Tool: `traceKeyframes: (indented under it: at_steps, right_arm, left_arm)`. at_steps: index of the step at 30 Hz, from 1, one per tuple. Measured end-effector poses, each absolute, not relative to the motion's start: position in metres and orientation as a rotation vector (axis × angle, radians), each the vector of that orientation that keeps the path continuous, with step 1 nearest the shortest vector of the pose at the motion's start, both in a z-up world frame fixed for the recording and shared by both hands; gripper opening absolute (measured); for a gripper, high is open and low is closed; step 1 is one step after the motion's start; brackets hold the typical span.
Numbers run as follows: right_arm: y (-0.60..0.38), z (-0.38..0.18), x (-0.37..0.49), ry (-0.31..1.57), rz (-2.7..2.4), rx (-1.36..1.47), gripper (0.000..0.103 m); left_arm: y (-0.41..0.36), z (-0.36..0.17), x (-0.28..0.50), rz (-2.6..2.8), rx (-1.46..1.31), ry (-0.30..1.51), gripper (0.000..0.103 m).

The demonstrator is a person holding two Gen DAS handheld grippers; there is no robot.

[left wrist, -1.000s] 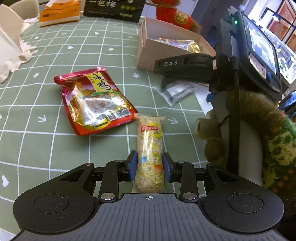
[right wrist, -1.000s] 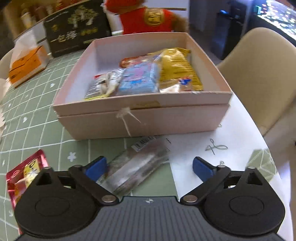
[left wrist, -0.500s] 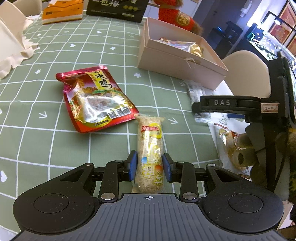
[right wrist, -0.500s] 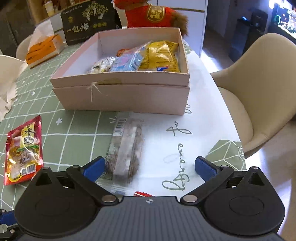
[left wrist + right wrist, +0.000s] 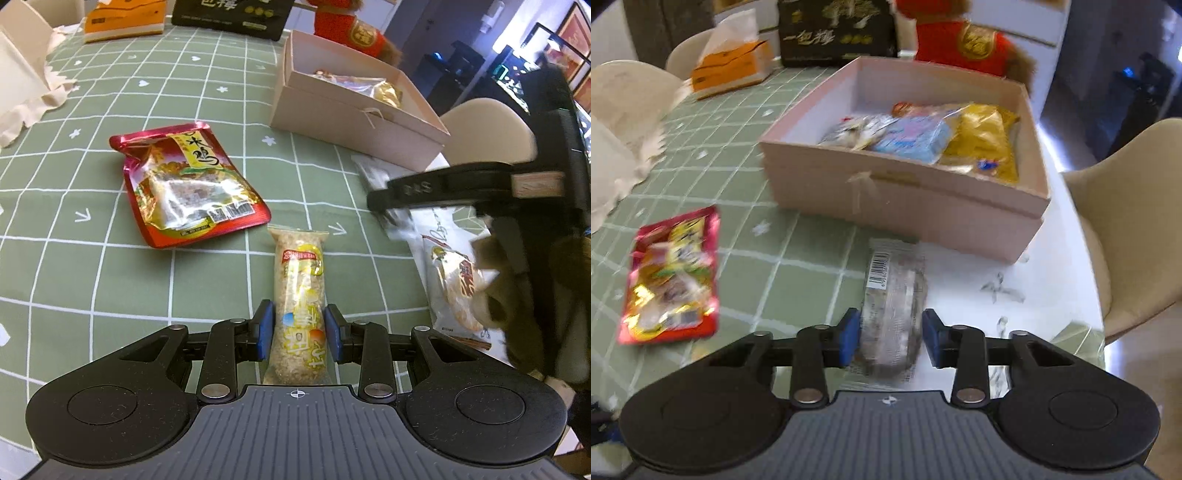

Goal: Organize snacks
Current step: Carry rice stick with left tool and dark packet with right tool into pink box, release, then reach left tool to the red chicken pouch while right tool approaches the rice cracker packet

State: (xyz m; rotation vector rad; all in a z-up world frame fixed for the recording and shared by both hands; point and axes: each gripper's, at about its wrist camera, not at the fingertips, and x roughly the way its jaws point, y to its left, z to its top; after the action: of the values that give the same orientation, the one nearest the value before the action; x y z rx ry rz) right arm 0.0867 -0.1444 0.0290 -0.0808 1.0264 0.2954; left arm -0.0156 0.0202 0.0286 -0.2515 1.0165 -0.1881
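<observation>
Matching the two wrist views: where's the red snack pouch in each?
Left wrist: red snack pouch lies left of centre on the green cloth, just up-left of the rice bar.
Right wrist: red snack pouch lies at the left edge, blurred, flat on the cloth.
Shared landmark: the pink box, up and to the right of the pouch in both.

Glossy foil pouch (image 5: 186,184), matt cardboard box (image 5: 343,118)
</observation>
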Motion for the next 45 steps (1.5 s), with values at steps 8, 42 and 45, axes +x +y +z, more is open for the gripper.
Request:
traceKeyframes:
  at_steps: [8,42,45]
  right_arm:
    - [-0.182,0.089,0.062,0.947,0.361,-0.012,0.035]
    - [-0.246,0.153,0.145,0.926,0.268,0.055,0.071]
    - [-0.252,0.123,0.114,0.989,0.238,0.008,0.071]
  left_arm:
    - [0.014,0.037,-0.01,-0.169,-0.275,1.019,0.033]
    - [0.04,0.14,0.162,-0.09,-0.178,0.836,0.032]
    - [0.081,0.113,0.134,0.046,-0.273,0.87,0.031]
